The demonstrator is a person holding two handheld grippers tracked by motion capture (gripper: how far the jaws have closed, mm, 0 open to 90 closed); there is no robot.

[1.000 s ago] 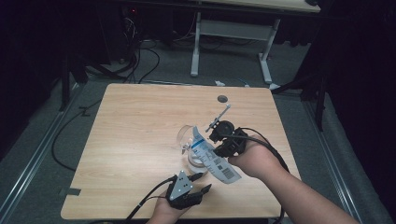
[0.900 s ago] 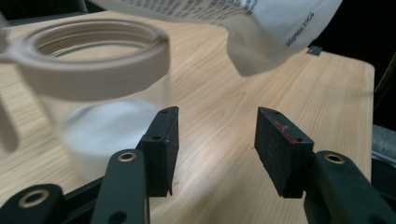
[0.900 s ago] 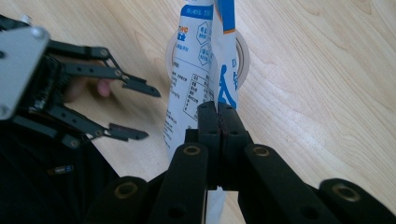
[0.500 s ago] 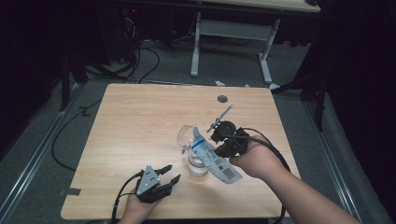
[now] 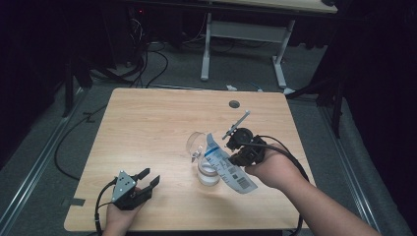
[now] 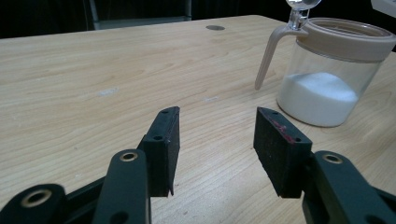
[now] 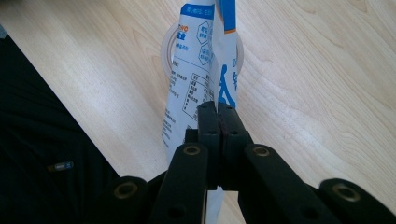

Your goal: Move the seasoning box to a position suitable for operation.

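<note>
High view: a blue-and-white packet (image 5: 227,164) is held tilted over the open jar (image 5: 208,173) near the counter's (image 5: 147,123) middle. White powder already lies in the jar, so pouring is judged under way; closing the lid is left. The right claw (image 7: 217,114) is clenched on the packet; the left claw (image 6: 215,140) stands released, empty, well apart from the jar.
</note>
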